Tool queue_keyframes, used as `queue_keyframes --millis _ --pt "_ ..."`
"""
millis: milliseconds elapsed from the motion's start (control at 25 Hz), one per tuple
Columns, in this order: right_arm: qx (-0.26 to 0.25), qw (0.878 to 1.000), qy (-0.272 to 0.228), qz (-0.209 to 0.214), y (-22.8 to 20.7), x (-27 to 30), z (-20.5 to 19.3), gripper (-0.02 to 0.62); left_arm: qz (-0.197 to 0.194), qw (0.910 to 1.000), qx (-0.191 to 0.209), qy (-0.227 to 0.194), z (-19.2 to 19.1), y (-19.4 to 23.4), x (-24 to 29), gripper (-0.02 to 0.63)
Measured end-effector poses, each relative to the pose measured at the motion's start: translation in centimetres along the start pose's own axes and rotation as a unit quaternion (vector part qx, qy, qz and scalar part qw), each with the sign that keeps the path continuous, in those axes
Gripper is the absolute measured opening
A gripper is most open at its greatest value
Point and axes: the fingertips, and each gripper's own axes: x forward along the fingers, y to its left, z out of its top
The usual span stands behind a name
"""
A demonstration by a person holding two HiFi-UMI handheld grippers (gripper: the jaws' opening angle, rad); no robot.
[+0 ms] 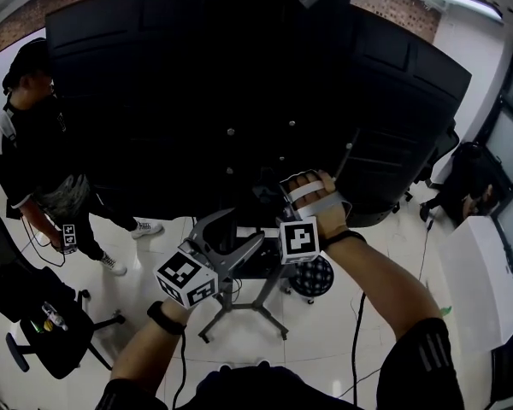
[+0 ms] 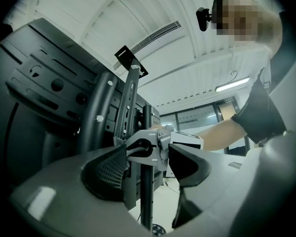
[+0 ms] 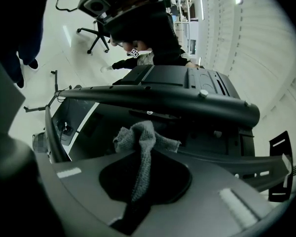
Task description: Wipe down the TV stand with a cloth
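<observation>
upper centre: broad black TV back panel (image 1: pixel 239 101) blocks | lower centre: grey metal stand legs (image 1: pixel 215 323) obstruct | left: black-clad bystander (image 1: pixel 34 135), black office chair (image 1: pixel 47 331) | beside legs, right: pale glossy floor (image 1: pixel 321 348) open

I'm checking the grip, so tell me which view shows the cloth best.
The right gripper view: the grey cloth sits pinched in the right hand-held gripper, close and lit. The head view loses it in the dark by the right hand; the left gripper view shows none clearly.

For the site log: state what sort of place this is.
Probably an office or lab workroom: a rolling office chair on a glossy white floor, a ceiling strip light, and a big screen on a floor stand.
</observation>
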Motion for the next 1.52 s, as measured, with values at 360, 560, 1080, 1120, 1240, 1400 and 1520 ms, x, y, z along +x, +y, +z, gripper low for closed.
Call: queue_keyframes --millis 360,560,1080,1120,1240,1400,1520 --pt "-0.006 0.999 0.018 0.037 4.8 1.5 0.1 0.015 0.001 0.9998 -0.012 0.013 -1.6 0.1 -1.0 0.291" --pt "-0.002 0.998 0.027 0.058 6.4 1.9 0.0 0.015 -0.002 0.9997 -0.016 0.019 -2.1 -0.2 -1.8 0.291" --pt "0.198 0.978 -0.059 -0.005 -0.9 -5.6 0.2 0.015 -0.030 0.9995 -0.003 0.006 0.4 -1.5 -2.0 0.291" --pt "0.213 0.975 -0.062 -0.021 -2.2 -6.8 -0.4 0.015 -0.034 0.9994 -0.001 0.006 0.9 -2.0 -1.7 0.291" --pt "0.251 0.963 -0.068 -0.068 -5.9 -9.8 -3.0 0.015 -0.049 0.9987 0.010 -0.003 2.5 -3.5 -0.3 0.291" --pt "0.266 0.954 -0.062 -0.125 -9.8 -12.4 -7.6 0.015 -0.067 0.9972 0.027 -0.021 4.4 -5.3 2.1 0.291" --pt "0.275 0.949 -0.056 -0.146 -11.3 -13.2 -11.4 0.015 -0.075 0.9959 0.035 -0.035 5.7 -6.7 4.3 0.291"
